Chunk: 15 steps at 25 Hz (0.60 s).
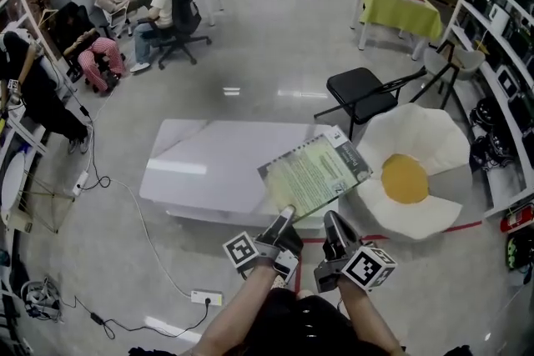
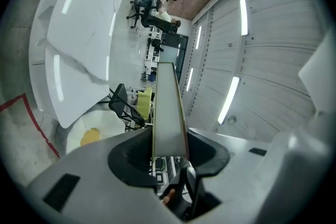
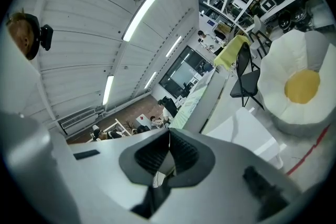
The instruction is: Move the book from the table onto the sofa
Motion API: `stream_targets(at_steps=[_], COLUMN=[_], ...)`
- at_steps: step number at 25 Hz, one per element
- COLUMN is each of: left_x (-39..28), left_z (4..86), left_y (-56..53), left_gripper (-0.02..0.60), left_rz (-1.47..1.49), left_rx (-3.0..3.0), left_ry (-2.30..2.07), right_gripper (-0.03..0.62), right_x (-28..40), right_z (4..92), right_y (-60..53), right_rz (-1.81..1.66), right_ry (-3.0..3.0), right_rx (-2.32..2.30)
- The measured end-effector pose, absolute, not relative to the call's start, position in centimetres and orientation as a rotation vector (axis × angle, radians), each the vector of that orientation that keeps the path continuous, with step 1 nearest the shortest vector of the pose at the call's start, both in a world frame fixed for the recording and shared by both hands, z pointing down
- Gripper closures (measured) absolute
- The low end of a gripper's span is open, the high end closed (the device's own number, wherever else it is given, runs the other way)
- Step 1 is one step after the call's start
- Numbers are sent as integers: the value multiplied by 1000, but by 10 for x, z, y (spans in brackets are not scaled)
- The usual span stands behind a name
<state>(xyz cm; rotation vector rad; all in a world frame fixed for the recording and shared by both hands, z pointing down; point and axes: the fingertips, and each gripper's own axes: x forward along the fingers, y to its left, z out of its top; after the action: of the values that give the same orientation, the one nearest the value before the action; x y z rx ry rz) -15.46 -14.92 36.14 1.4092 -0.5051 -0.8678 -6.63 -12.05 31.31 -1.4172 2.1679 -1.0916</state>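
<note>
Grey floor all round, white bench centre, egg-shaped sofa at right. Book is held tilted above the bench's near corner, gripped at its lower edge by left tongs and right tongs. Carrying is judged in hand; a swing right to the sofa is needed.

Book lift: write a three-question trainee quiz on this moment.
1. True or false: the book lies flat on the white table.
2. Multiple choice: what clamps the book? A) the left gripper only; B) the right gripper only; C) both grippers.
3. Fill in: the egg-shaped seat with the yellow centre, right of the table, is the ___.

Key: 1 false, it is held tilted in the air over the table's near right corner; 2 C; 3 sofa.
</note>
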Motion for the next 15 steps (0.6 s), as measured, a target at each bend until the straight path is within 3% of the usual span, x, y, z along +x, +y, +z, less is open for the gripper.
stream_targets(at_steps=[11, 15], left_x=[-143, -110], left_z=[367, 368], left_y=[-158, -160], left_gripper=[408, 408], left_rz=[-747, -685], left_rx=[1431, 1441], left_ry=[-401, -347], right_gripper=[583, 583], right_x=[-57, -25], right_z=[319, 319], right_y=[-114, -109], right_rz=[-1022, -983], right_ry=[2026, 1939], right_rx=[-1538, -1609])
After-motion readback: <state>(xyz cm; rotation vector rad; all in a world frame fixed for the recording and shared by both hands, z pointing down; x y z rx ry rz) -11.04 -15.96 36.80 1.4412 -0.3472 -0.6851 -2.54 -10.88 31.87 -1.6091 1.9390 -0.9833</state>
